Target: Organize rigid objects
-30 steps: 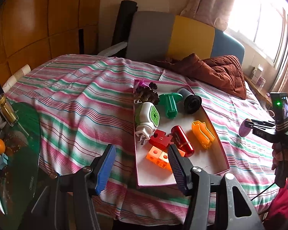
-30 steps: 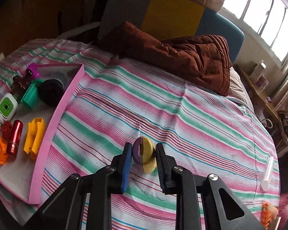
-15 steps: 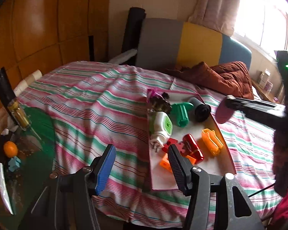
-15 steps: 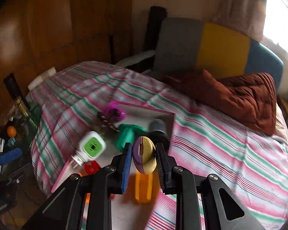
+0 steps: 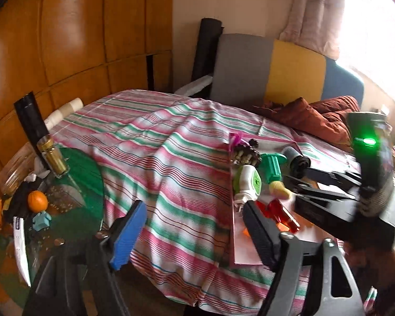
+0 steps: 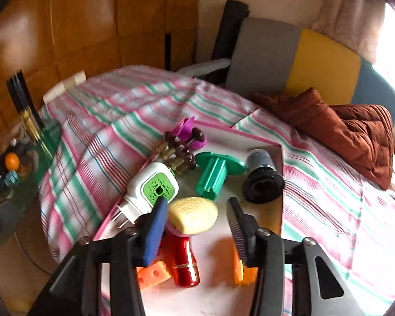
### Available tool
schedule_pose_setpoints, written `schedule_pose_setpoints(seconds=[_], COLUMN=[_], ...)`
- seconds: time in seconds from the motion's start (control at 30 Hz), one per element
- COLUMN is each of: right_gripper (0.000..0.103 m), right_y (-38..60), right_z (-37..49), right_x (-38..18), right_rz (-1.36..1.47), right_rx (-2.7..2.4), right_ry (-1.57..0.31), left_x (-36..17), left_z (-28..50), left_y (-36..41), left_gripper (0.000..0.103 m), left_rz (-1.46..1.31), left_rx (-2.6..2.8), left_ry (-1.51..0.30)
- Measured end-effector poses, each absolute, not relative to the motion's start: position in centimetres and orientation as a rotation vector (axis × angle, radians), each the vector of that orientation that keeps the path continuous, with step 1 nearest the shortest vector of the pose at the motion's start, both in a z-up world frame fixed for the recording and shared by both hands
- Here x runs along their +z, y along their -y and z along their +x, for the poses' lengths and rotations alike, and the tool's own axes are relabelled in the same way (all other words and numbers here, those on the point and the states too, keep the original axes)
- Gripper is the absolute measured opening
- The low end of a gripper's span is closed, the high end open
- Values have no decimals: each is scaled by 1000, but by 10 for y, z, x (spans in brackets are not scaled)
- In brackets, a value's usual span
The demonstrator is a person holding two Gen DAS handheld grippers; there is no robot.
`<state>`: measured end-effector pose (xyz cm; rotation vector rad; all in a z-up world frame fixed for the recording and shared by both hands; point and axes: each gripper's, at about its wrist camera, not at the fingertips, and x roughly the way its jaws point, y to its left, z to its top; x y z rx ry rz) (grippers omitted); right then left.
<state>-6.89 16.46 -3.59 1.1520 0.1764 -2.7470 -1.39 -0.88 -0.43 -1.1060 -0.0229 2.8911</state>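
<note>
Release is what I judge this moment to be: my right hand-held gripper [image 6: 197,226] has just been opening, and the yellow-and-purple oval piece [image 6: 193,215] sits between the parted jaws over the pink tray [image 6: 277,212], its long axis crosswise, leaning toward the blue pad. My left hand-held gripper [image 5: 194,234] gapes empty beside the tray.

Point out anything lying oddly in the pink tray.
The yellow-and-pink oval piece sits tilted atop the red cylinder, between the right gripper pads, whose jaws have just been opening. Nothing else stands out.
</note>
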Motion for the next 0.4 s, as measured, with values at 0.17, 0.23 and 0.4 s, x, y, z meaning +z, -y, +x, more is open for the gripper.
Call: schedule_pose_setpoints(seconds=[0.17,0.23,0.4], right_gripper=[59,59,61], right_y=[-180,-185,-196], right_z=[-39,-27,-5], right_x=[-29,-31,-37], right_rz=[1127,1135,1198], right_rx=[-2804,-2829,-2931], right_ry=[-79,-61,-17], left_x=[-7,-10,-9], left_z=[-7,-5,2], left_y=[-4,-9,-19], left_gripper=[81,81,80], left_rz=[-1073,-1081,-1059], left_rx=[2925,2910,2903], left_ry=[-73,-76,-90])
